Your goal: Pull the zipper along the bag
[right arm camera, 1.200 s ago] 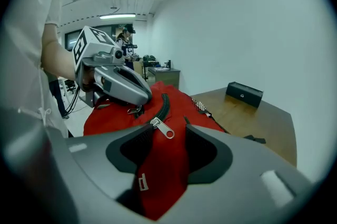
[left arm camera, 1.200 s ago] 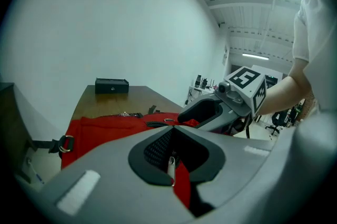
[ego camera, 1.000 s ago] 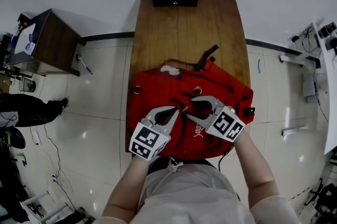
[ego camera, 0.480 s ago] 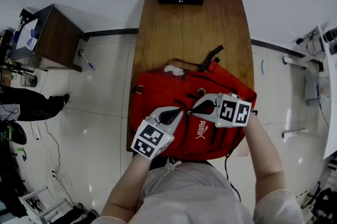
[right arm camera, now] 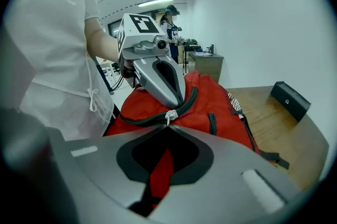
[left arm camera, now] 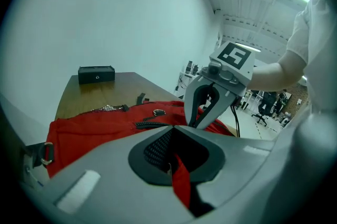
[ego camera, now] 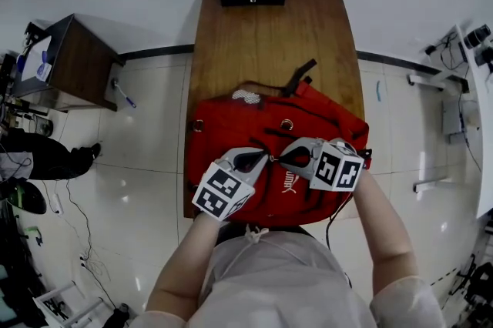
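Closing right gripper (ego camera: pixel 280 158) tight on zipper pull (right arm camera: pixel 169 115), ready to drag; clamping left gripper (ego camera: pixel 265 158) on fabric at pull's 9 o'clock, anchoring red bag (ego camera: pixel 246 122) at table's (ego camera: pixel 269 34) 6 o'clock end against tug.

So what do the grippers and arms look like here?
The left gripper and right gripper are grey, with curved tapering jaws and white cubes bearing black square markers. A black cable trails from the right one. The sleeves are short and white.
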`<state>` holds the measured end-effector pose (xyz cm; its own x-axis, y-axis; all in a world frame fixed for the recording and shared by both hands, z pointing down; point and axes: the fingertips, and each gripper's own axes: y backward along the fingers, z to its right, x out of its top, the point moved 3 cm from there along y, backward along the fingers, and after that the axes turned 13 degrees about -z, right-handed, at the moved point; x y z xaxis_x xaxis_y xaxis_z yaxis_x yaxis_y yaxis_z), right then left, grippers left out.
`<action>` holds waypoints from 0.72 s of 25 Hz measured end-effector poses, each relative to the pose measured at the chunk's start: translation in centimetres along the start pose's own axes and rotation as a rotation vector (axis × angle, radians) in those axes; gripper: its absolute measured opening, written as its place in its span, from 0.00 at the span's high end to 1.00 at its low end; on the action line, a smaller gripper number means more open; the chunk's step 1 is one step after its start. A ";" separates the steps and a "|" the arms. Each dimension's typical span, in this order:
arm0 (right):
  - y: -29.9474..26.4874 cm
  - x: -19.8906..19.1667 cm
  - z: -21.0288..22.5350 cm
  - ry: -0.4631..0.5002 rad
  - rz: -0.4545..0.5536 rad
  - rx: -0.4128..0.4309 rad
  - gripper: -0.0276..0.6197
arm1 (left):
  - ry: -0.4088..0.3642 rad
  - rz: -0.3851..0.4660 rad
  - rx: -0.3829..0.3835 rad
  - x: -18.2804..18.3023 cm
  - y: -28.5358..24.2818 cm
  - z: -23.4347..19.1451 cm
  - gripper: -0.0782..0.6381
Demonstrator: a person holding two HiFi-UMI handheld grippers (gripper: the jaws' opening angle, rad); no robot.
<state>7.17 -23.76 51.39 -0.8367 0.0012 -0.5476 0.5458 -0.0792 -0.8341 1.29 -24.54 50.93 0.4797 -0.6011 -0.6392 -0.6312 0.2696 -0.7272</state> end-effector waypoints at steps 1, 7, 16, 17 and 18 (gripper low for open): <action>0.0 -0.1 -0.2 -0.019 0.005 -0.001 0.94 | -0.006 -0.005 -0.002 0.0 -0.1 0.0 0.88; -0.4 -0.8 -1.8 -0.079 0.013 -0.064 0.94 | -0.043 -0.010 0.015 -0.1 -0.4 0.4 0.88; -2.1 -1.2 -5.7 -0.127 -0.015 -0.045 0.95 | -0.070 -0.017 0.025 -0.2 -0.7 0.4 0.88; -2.4 -1.1 -6.1 -0.132 -0.016 -0.042 0.95 | -0.073 -0.018 0.026 -0.2 -0.7 0.2 0.88; -2.6 -1.0 -6.5 -0.137 -0.017 -0.039 0.94 | -0.078 -0.017 0.027 -0.2 -0.7 0.2 0.88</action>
<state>6.92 -17.05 53.69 -0.8426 -0.1344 -0.5214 0.5305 -0.0414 -0.8467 1.71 -24.48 51.55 0.5366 -0.5460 -0.6434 -0.6062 0.2810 -0.7440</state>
